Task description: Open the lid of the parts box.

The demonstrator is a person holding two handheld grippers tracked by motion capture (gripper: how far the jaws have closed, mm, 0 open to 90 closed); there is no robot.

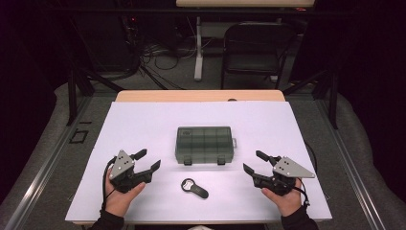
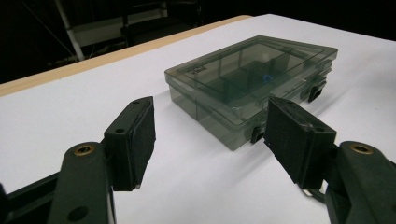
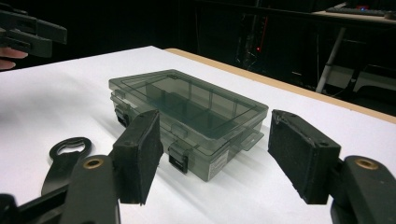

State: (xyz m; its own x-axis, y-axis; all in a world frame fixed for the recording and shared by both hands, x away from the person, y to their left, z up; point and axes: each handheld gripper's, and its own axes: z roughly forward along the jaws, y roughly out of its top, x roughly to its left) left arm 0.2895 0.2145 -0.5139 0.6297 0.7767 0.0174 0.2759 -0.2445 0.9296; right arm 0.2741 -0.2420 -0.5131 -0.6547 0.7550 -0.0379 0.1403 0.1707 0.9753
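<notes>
No writing can be read anywhere. A pale label on the box side wall, near its latch, is too small to make out.

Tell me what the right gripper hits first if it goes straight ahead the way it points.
Likely the closed smoky compartment box. The right gripper is open, aimed at the box's near corner by the latches. The bottle opener lies off to one side, probably missed. Depth is hard to judge.
</notes>
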